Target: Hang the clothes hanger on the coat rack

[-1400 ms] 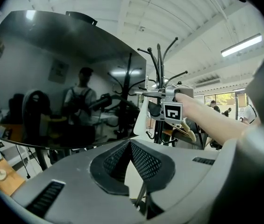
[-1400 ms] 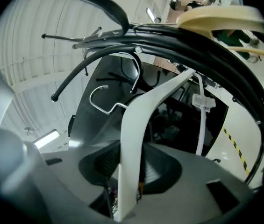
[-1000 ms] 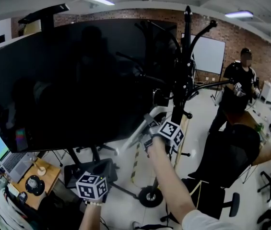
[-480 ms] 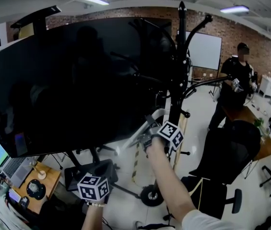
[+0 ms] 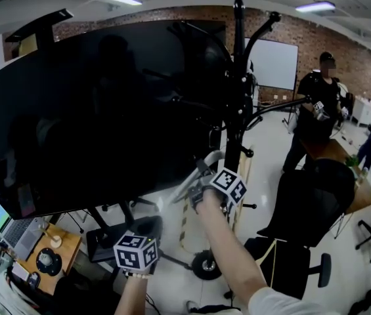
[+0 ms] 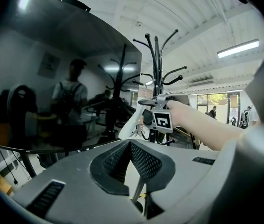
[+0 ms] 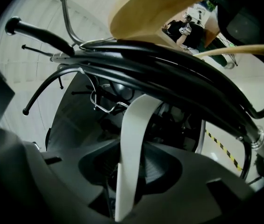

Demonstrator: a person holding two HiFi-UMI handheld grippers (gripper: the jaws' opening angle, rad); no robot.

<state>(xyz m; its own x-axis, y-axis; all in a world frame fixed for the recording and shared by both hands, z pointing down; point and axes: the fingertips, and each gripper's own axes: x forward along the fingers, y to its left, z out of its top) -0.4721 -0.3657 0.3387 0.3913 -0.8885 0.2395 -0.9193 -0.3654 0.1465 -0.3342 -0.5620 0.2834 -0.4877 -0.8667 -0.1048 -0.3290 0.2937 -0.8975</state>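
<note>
While the right gripper (image 7: 131,171) clamps the pale clothes hanger (image 7: 136,125) beside the branches of the coat rack (image 5: 236,77), left gripper (image 6: 129,146) closed and empty, ease it on squarely, seated before any release.

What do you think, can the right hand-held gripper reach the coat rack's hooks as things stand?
Probably yes: the right hand-held gripper, shut on the white clothes hanger, is beside the coat rack, whose black hooks curve close ahead with nothing between.
</note>
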